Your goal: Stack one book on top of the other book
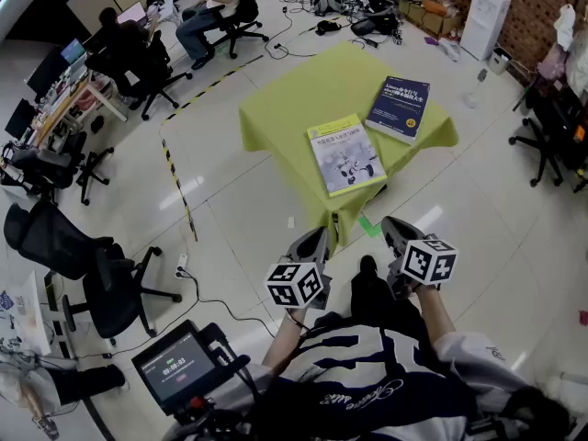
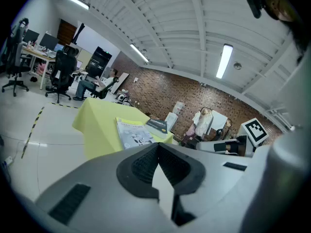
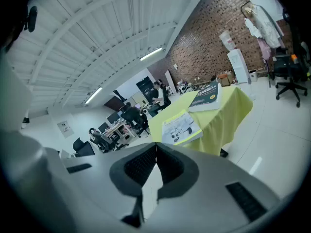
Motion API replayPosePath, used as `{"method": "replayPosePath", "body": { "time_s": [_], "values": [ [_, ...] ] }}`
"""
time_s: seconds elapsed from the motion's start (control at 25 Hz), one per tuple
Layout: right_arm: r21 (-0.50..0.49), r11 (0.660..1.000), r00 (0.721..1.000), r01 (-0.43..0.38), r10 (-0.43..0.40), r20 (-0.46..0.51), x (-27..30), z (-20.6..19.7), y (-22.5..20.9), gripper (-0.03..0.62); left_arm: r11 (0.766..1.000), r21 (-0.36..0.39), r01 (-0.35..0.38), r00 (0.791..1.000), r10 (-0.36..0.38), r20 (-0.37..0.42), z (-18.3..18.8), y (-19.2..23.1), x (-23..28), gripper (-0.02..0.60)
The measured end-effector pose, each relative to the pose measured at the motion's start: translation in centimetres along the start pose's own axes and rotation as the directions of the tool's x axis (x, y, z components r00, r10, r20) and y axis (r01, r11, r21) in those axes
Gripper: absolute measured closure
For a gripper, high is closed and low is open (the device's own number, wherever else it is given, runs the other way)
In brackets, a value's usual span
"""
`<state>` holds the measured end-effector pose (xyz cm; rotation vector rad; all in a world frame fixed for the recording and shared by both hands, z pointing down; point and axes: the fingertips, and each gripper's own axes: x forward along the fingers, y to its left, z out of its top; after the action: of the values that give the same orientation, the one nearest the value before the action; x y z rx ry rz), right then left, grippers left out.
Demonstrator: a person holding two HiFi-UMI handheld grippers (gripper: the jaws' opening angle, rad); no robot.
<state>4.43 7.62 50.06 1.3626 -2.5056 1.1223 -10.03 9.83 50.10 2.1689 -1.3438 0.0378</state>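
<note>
A pale book with a yellow-edged cover (image 1: 346, 154) lies flat near the front edge of the table under its yellow-green cloth (image 1: 294, 108). A dark blue book (image 1: 399, 108) lies flat behind it to the right, apart from it. My left gripper (image 1: 315, 239) and right gripper (image 1: 395, 231) hang side by side over the floor, short of the table, both shut and empty. In the left gripper view the shut left gripper (image 2: 158, 147) points toward the pale book (image 2: 133, 132) and the blue book (image 2: 156, 125). The right gripper view has the right gripper (image 3: 155, 147) below the pale book (image 3: 181, 126) and the blue book (image 3: 206, 95).
Black office chairs (image 1: 101, 274) stand at the left, and more chairs (image 1: 551, 127) at the right. People sit at desks (image 1: 138, 44) far back left. Black-and-yellow tape (image 1: 179, 186) runs across the tiled floor. A small screen unit (image 1: 175, 366) sits by my left side.
</note>
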Motion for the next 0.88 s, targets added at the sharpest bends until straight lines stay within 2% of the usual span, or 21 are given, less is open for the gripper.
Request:
{"method": "replayPosePath", "body": {
  "time_s": [0.2,0.24,0.28,0.36,0.48,0.64,0.88],
  "values": [
    [-0.013,1.000,0.998,-0.003,0.002,-0.067,4.7,3.9,-6.2,0.603,0.998,-0.039,-0.052,0.998,0.051,-0.028,1.5,2.0,7.6,0.577],
    [-0.008,1.000,0.995,-0.021,0.020,-0.096,5.8,4.2,-7.0,0.559,0.996,-0.051,-0.067,0.997,0.065,-0.038,1.6,2.6,8.7,0.577],
    [0.004,0.999,0.990,-0.045,0.045,-0.131,6.8,4.2,-7.7,0.451,0.995,-0.061,-0.084,0.995,0.080,-0.053,1.7,3.1,9.8,0.577],
    [0.035,0.997,0.979,-0.075,0.081,-0.189,8.6,4.2,-9.5,0.442,0.990,-0.077,-0.115,0.990,0.109,-0.086,1.5,4.1,11.9,0.577],
    [0.070,0.995,0.962,-0.068,0.084,-0.260,11.2,3.6,-12.6,0.426,0.980,-0.106,-0.167,0.979,0.153,-0.132,0.9,5.6,14.2,0.575],
    [0.196,0.978,0.934,-0.071,0.134,-0.332,15.1,2.8,-15.9,0.391,0.966,-0.132,-0.224,0.966,0.202,-0.158,1.2,6.8,16.4,0.575],
    [0.402,0.915,0.900,-0.044,0.211,-0.381,18.4,0.8,-18.4,0.384,0.953,-0.150,-0.265,0.953,0.236,-0.188,0.5,7.4,17.5,0.575]
  ]
}}
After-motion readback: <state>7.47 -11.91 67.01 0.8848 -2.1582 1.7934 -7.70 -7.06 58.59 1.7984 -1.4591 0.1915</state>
